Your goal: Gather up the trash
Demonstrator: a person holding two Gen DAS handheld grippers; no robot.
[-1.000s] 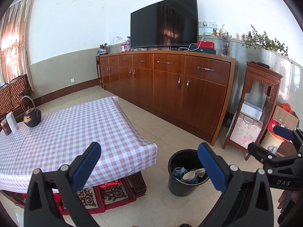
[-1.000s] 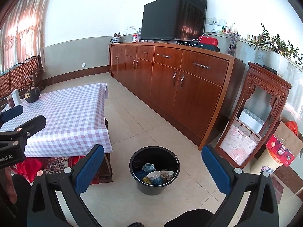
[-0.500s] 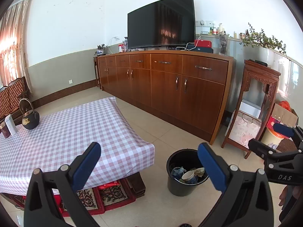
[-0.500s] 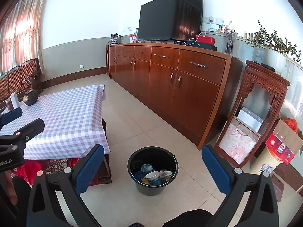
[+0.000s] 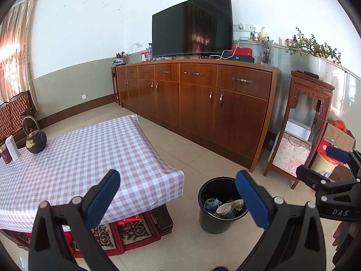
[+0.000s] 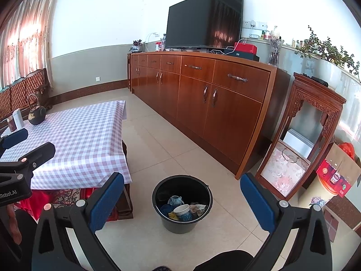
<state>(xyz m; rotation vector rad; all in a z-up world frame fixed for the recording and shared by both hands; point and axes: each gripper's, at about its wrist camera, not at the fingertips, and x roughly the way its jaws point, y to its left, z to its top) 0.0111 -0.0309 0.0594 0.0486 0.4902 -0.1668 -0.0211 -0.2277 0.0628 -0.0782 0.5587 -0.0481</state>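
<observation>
Two grippers hang over the floor with nothing in them: the left gripper (image 5: pixel 178 194) has its blue pads spread wide, and the right gripper (image 6: pixel 180 199) is spread just as wide. Trash already lies in the bin (image 6: pixel 182 203), a black round bucket with a thin wire handle, standing upright on the tiled floor (image 6: pixel 158 149) just right of the near corner of the bench (image 5: pixel 79 158). Inside it I can make out a white cup (image 6: pixel 181 211), something blue and crumpled, a yellow scrap and a pale rag; what each one is, I cannot tell. From the right wrist view the bin sits straight ahead and below, framed between the pads, so the right gripper looks the nearer one and is lined up on it; from the left wrist view the bin lies ahead and to the right, partly behind the right pad. No loose trash shows on the checked cloth of the bench or on the floor near it. At the far left end of the bench stand a dark kettle (image 5: pixel 35 143), a white box (image 5: pixel 12 147) and a small dark tin (image 5: pixel 5 155), upright and close together; they look like things kept, not litter. My guess is that collecting is finished or close to it, unless more litter lies outside these views.
</observation>
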